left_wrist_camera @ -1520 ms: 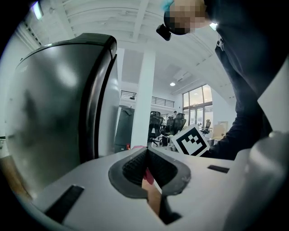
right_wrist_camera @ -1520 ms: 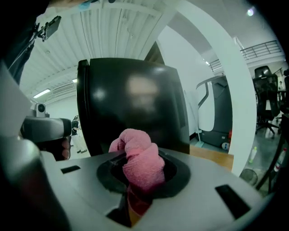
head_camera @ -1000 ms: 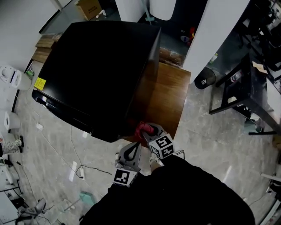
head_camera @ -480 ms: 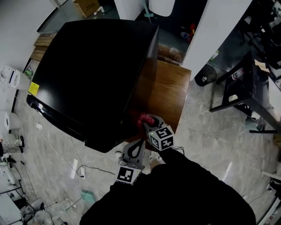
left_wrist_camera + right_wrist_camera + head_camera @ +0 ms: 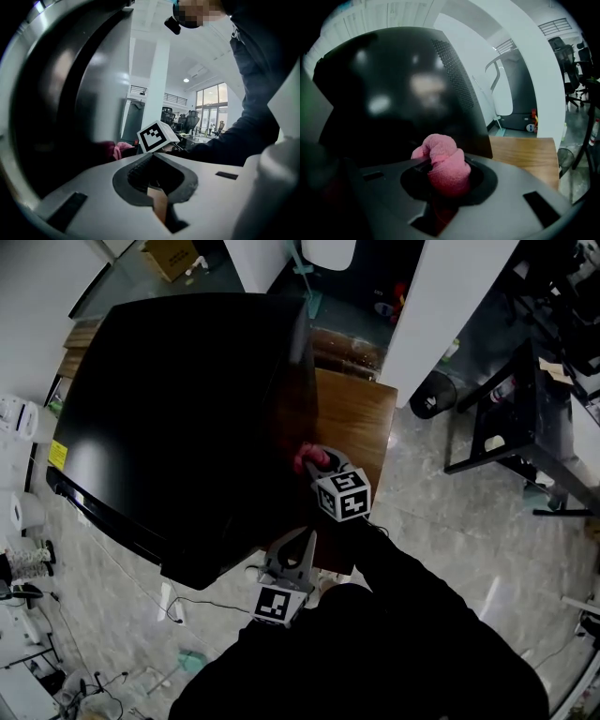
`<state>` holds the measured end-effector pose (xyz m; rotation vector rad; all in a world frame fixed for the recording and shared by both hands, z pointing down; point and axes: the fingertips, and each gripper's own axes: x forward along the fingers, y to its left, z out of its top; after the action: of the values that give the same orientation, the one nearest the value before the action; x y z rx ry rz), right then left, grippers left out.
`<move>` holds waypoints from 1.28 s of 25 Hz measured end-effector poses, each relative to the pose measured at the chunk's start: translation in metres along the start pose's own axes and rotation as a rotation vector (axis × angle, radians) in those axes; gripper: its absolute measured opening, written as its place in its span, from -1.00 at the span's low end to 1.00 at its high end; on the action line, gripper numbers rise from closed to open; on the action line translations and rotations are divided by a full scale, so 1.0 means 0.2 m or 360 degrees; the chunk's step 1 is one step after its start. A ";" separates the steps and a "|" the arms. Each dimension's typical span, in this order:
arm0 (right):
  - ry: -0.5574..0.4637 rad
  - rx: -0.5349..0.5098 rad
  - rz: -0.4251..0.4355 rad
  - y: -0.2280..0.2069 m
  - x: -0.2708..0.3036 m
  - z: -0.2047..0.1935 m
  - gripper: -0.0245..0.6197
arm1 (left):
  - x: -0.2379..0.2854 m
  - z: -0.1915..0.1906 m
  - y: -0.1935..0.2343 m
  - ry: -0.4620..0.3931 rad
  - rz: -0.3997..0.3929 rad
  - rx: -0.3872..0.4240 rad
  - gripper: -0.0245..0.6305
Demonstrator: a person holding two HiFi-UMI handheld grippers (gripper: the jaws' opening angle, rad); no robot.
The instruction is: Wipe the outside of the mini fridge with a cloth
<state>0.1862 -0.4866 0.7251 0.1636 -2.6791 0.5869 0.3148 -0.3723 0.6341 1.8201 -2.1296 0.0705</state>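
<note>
Cloth (image 5: pixel 307 460) in right claw (image 5: pixel 317 466) has climbed higher up fridge (image 5: pixel 169 399) side.

This is looking like an open-plan office or lab floor: swivel office chairs (image 5: pixel 187 123) are standing before tall windows (image 5: pixel 211 101), a white pillar (image 5: pixel 441 306) is rising from the polished stone-tile floor (image 5: pixel 469 540), cables (image 5: pixel 202 601) are trailing across it, and a cardboard box (image 5: pixel 169 257) is sitting by the wall.
</note>
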 end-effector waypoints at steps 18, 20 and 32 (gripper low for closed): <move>0.0020 -0.0039 -0.0116 -0.45 0.21 0.24 -0.66 | 0.32 0.20 -0.03 -0.0059 -0.0086 0.0061 -0.91; -0.0037 -0.0084 -0.0122 -0.46 0.13 0.31 -0.66 | 0.30 0.25 -0.07 -0.0090 -0.0126 0.0043 -0.91; -0.0486 -0.0199 0.0106 0.26 -1.00 0.56 -0.66 | -0.33 0.61 -0.31 -0.0312 -0.0471 0.0051 -0.91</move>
<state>0.3192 -0.4812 0.5319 0.1390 -3.0173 0.4422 0.3560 -0.3523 0.4884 2.2208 -1.9635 -0.1519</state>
